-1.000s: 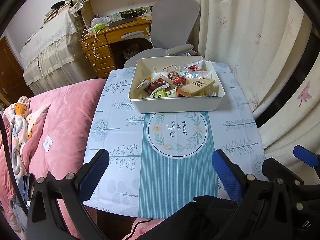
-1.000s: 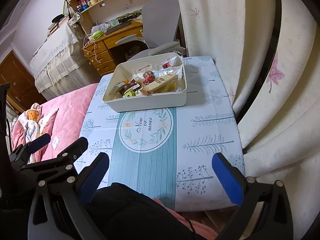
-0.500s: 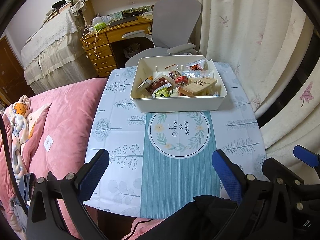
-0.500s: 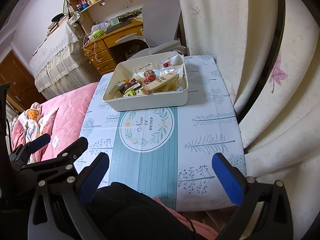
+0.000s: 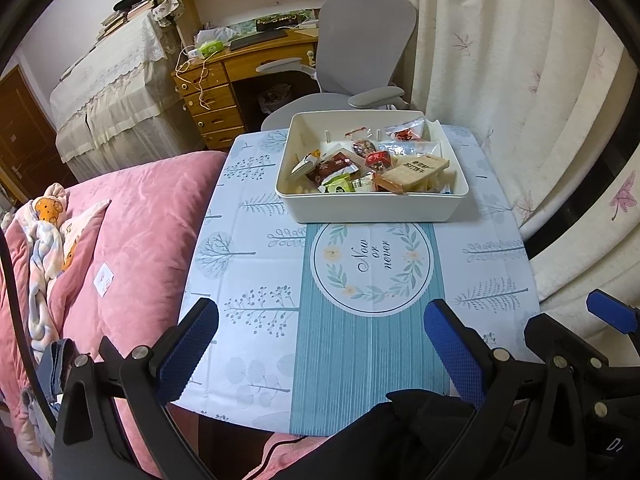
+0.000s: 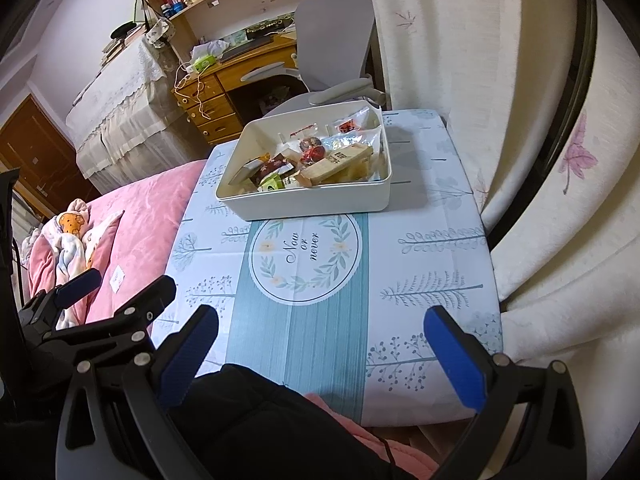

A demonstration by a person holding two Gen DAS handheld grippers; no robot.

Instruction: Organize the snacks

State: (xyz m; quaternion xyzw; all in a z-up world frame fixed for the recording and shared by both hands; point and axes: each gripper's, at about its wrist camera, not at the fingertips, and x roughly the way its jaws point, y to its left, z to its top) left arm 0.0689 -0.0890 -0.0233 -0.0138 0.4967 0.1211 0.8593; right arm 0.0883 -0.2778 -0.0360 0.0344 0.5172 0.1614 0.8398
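A cream box (image 5: 372, 210) holding several wrapped snacks stands at the far end of the small table (image 5: 248, 264); it also shows in the right wrist view (image 6: 312, 202). A tan snack box (image 5: 416, 171) lies on top of the pile. My left gripper (image 5: 320, 354) is open and empty, low over the table's near edge. My right gripper (image 6: 322, 360) is open and empty beside it, also at the near edge. Both are well short of the box.
A pink quilt (image 5: 132, 232) lies left of the table. Curtains (image 5: 500, 60) hang close on the right. A grey office chair (image 5: 360, 52) and a wooden desk (image 5: 224, 80) stand behind the table. A black sleeve (image 6: 260, 420) lies across the near edge.
Both grippers have shifted slightly, so the box sits a little further right in the left view. Jaws stay open.
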